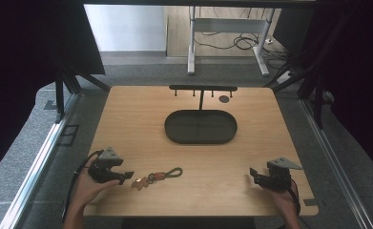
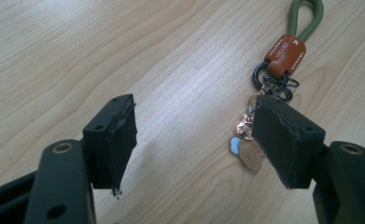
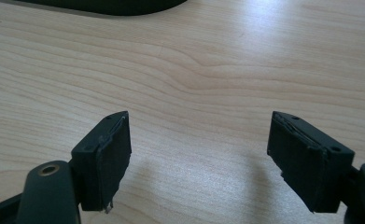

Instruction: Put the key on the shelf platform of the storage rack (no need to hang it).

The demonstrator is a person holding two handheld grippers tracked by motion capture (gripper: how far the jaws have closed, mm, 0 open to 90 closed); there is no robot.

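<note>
Keychain (image 2: 283, 51) tab's writing unreadable; left tool (image 2: 194, 140) and right tool (image 3: 199, 158) gape empty.

A: Worktop (image 2: 77, 46)? Pale wood, visible grain, smooth, slight sheen.

B: Agreed. Left claw (image 2: 194, 140), right claw (image 3: 199, 158): matt black plastic, and the inner pads (image 2: 124, 140) look rubbery with rough edges.

A: Keychain (image 2: 283, 56): green woven cord loop, brown leather-looking tab with pale stitching, dark metal rings, shiny coppery charms.

B: Tray (image 1: 201, 127): dark, matt, material unclear. Floor (image 1: 31, 157): grey, carpet-like.
</note>
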